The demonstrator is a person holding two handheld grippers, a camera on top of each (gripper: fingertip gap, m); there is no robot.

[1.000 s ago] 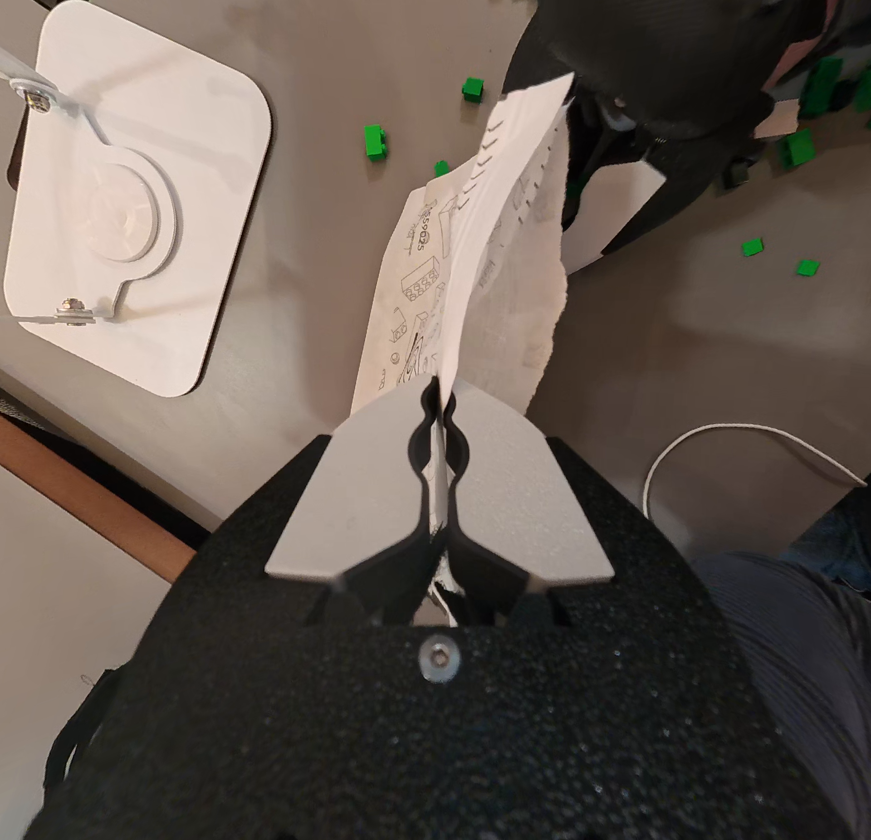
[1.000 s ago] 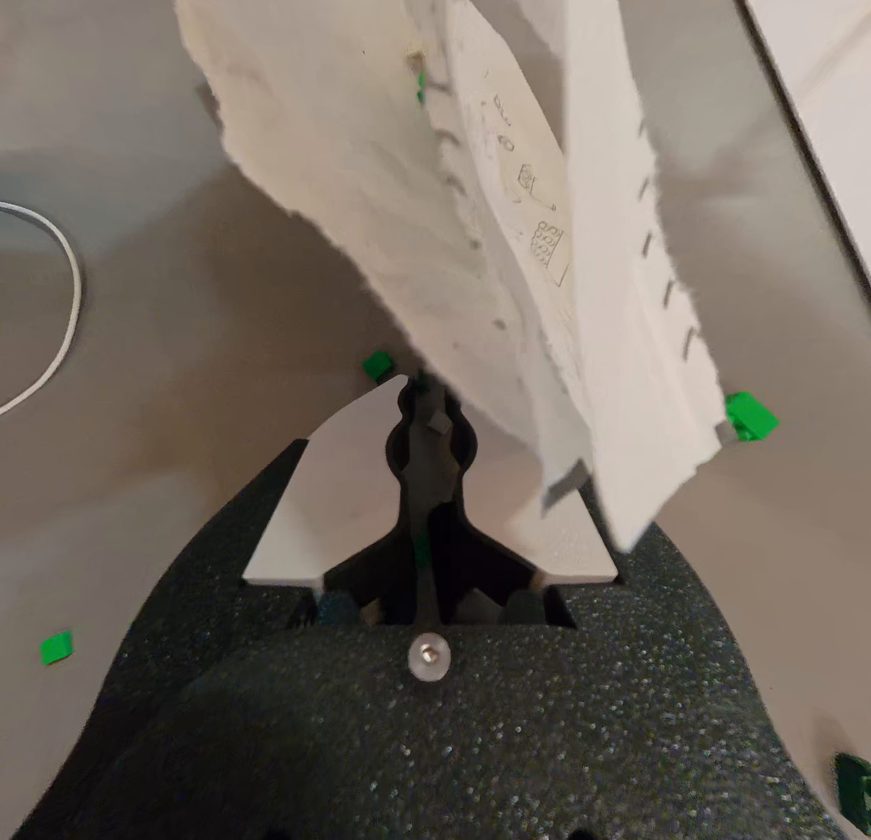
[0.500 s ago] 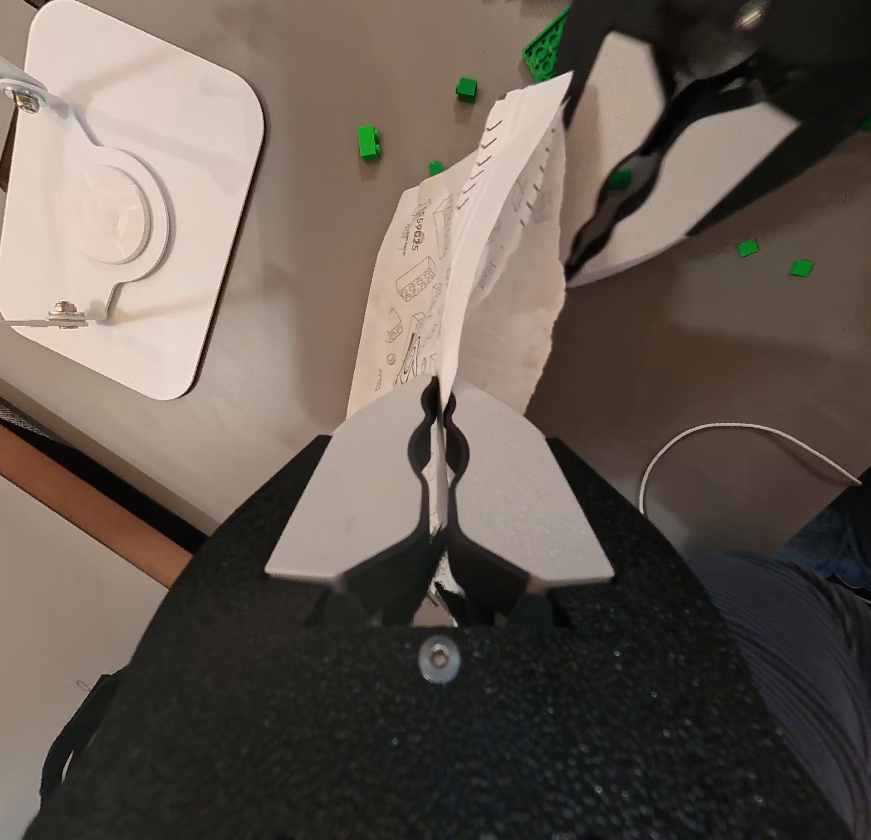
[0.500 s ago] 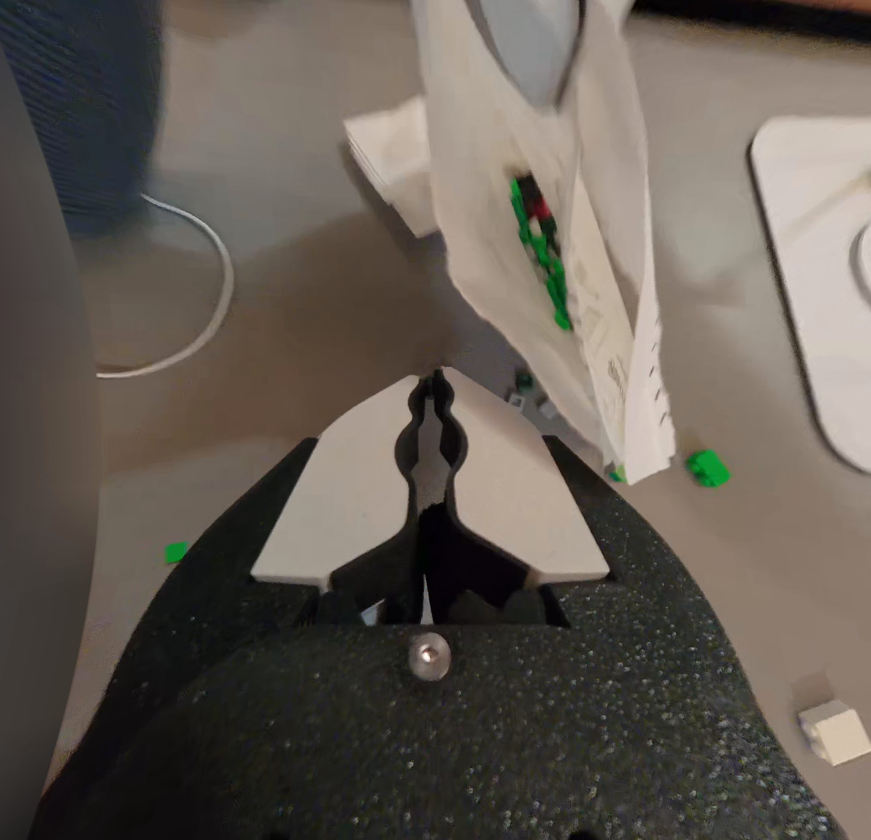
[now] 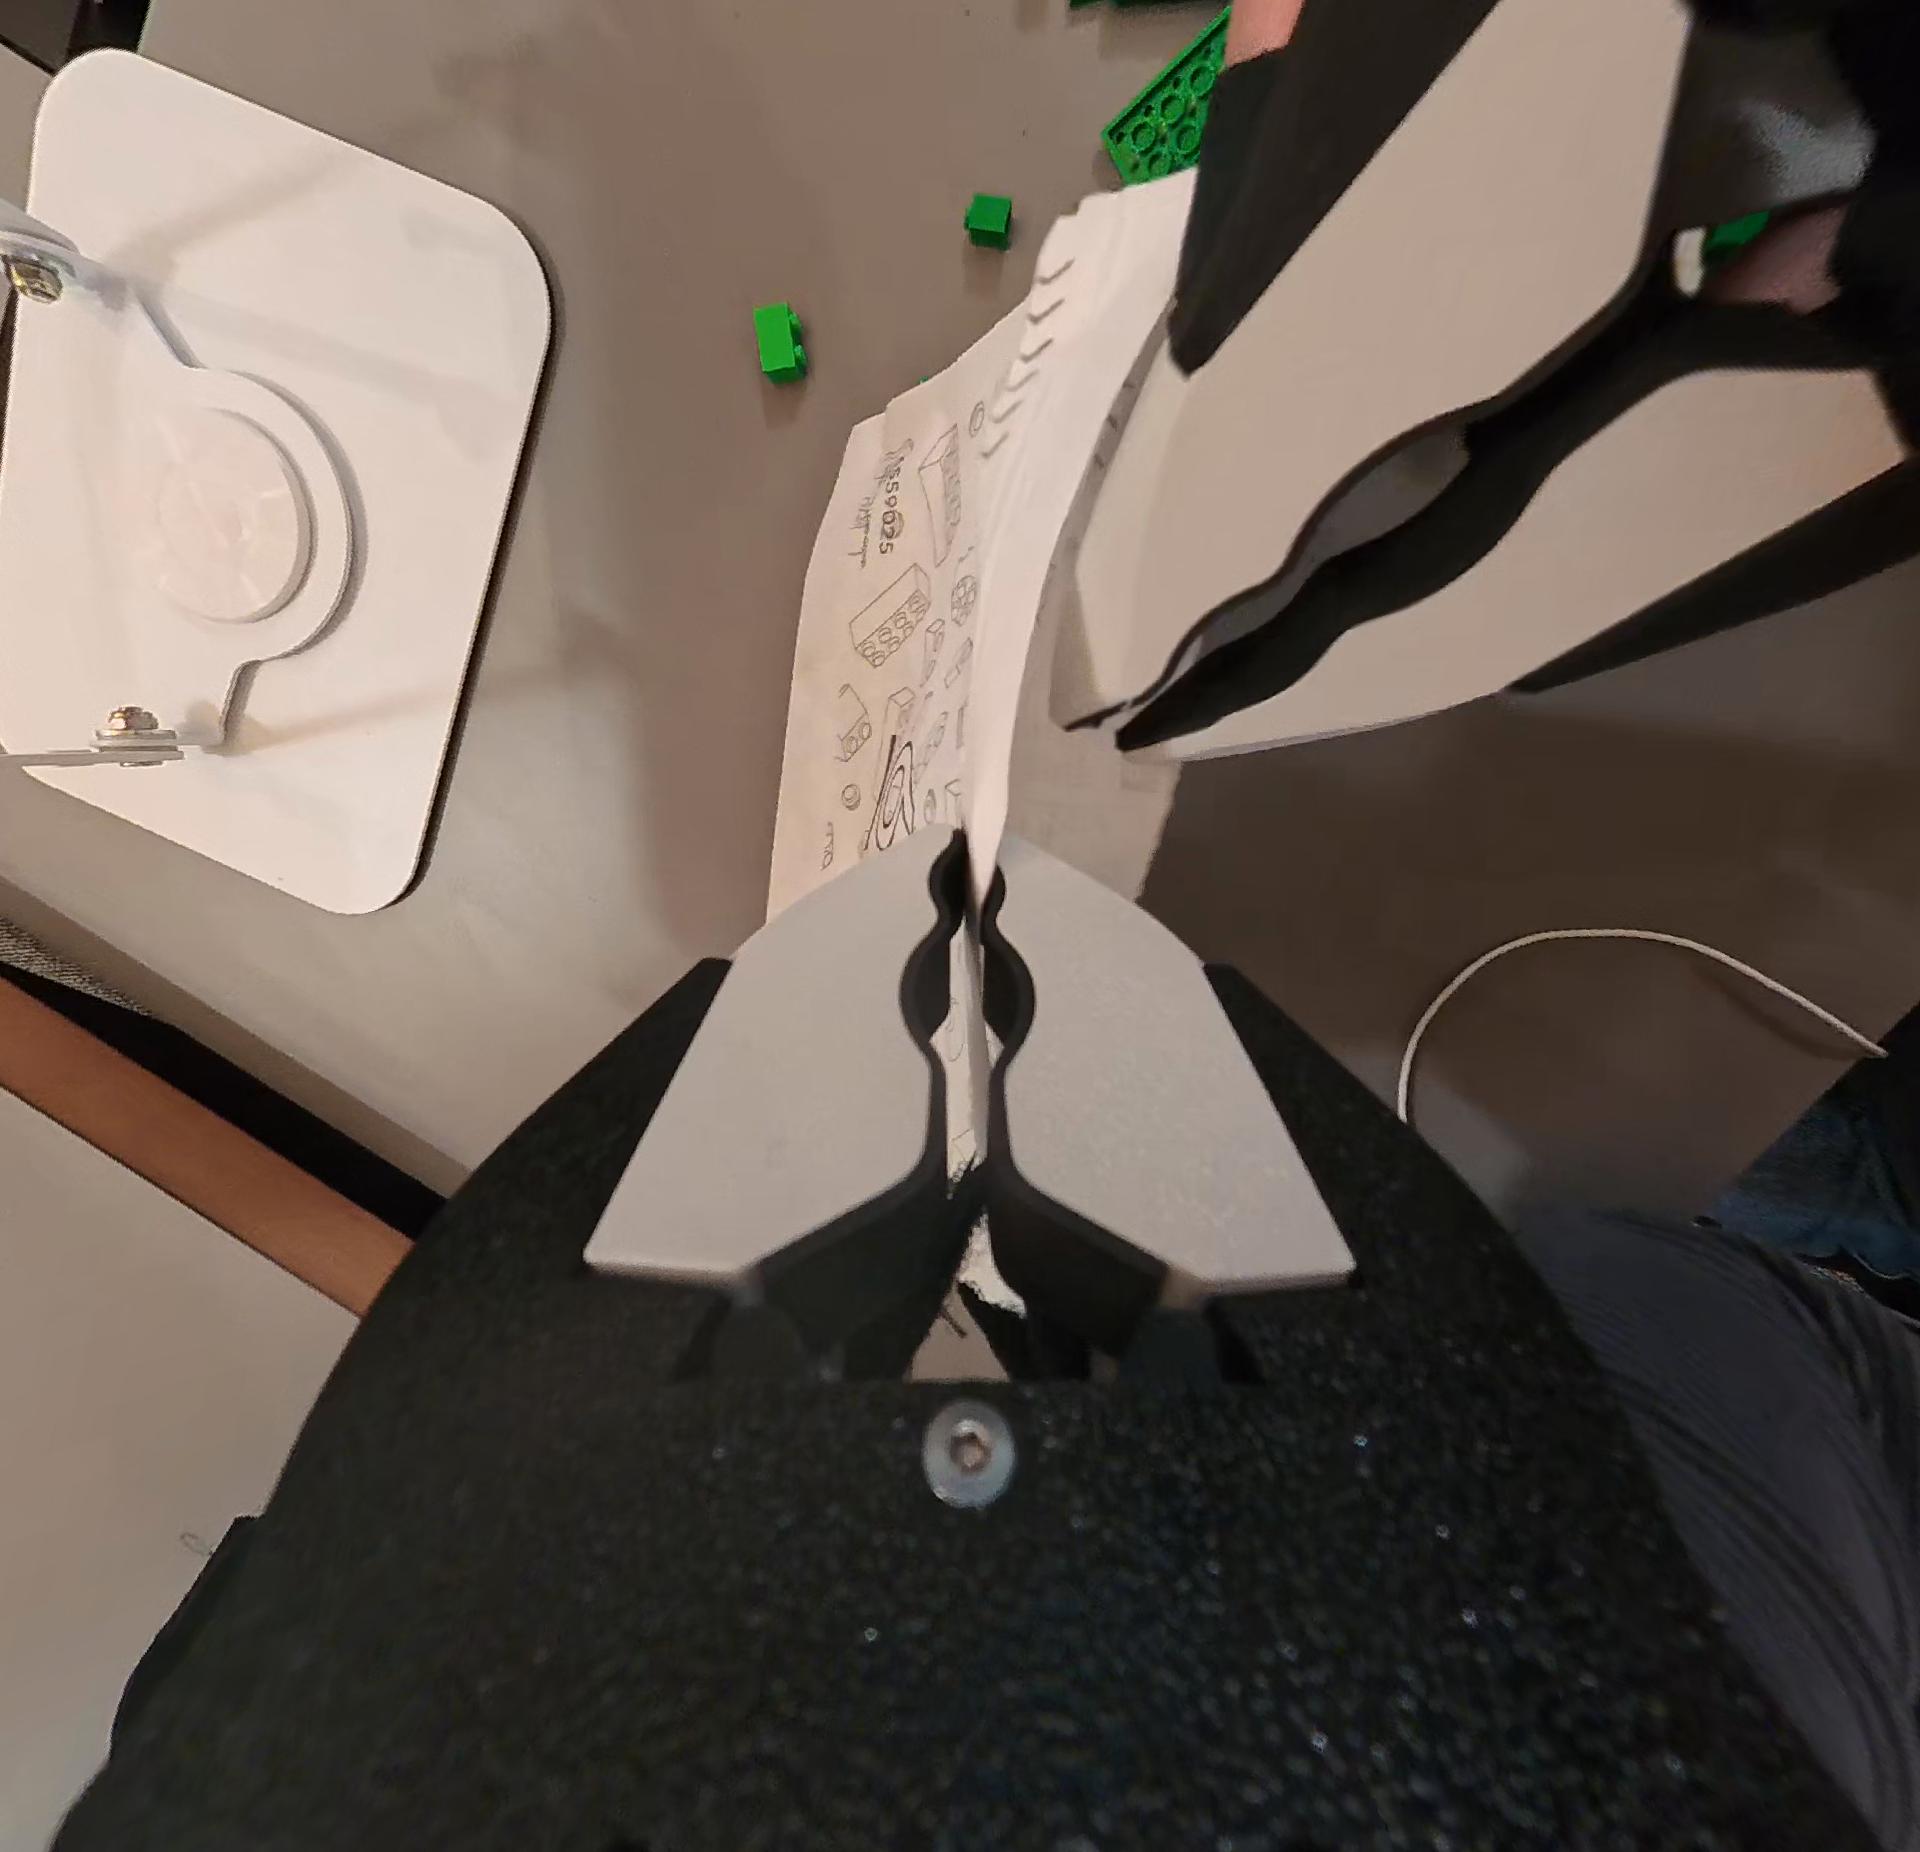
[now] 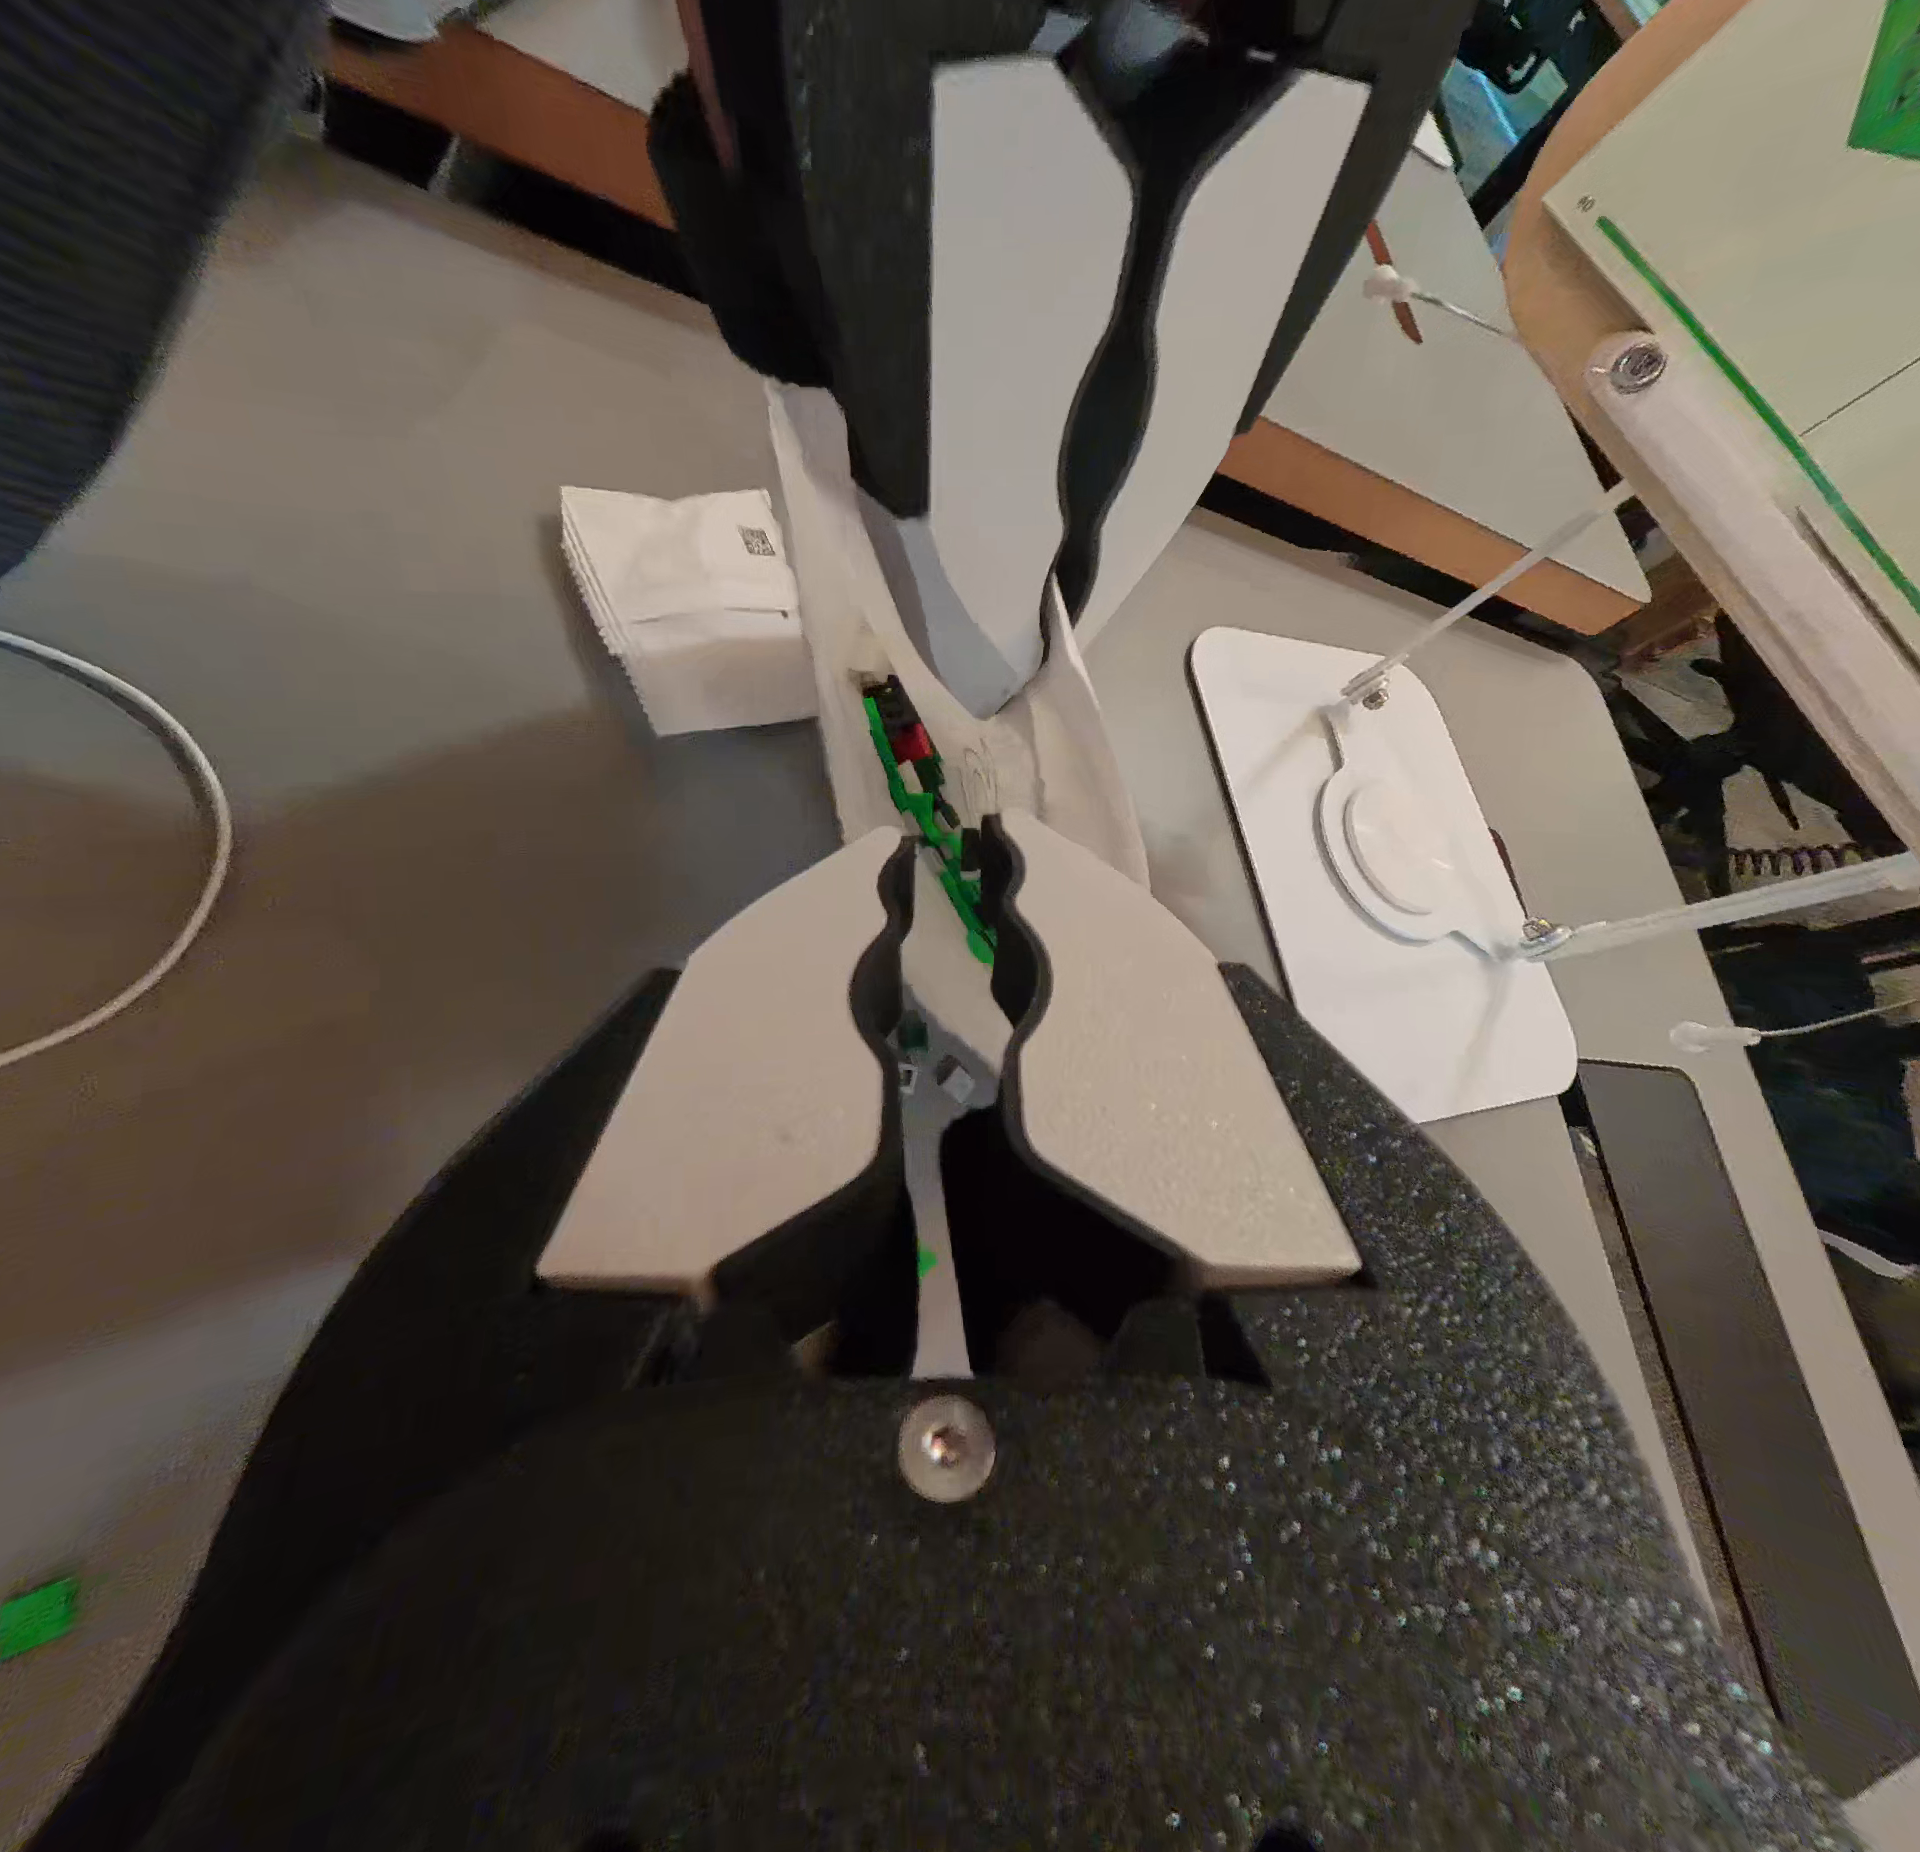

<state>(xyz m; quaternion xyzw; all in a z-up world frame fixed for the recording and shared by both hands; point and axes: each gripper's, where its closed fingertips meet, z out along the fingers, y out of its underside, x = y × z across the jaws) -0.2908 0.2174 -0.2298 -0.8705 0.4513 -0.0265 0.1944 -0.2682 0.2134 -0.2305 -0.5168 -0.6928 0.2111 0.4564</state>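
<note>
- Above the grey tabletop (image 5: 644,192), your left gripper (image 5: 975,857) is pinched tight on a white paper bag (image 5: 1013,514), gripping its torn edge so the sheet stands up between the fingers.
- Printed line drawings of bricks show on the bag's face; the right wrist view shows green and red pieces inside the bag's open mouth.
- Your right gripper (image 5: 1101,732) sits just beside the bag's far side; its jaws are parted a little, and in its own view the bag's edge lies in the gap between the fingers (image 6: 790,1064). Whether they press on it, you cannot tell.
- Near the tabletop's left edge in the left view rests a white base plate (image 5: 416,472) with a round fitting and screws.
- Small green bricks (image 5: 779,342) lie loose beyond the bag, with flat green plates (image 5: 1164,129) toward the far edge.
- A white cable (image 5: 1538,955) loops on the tabletop to the right of your left gripper.
- A stack of white packets (image 6: 686,607) lies flat behind the bag in the right view.
</note>
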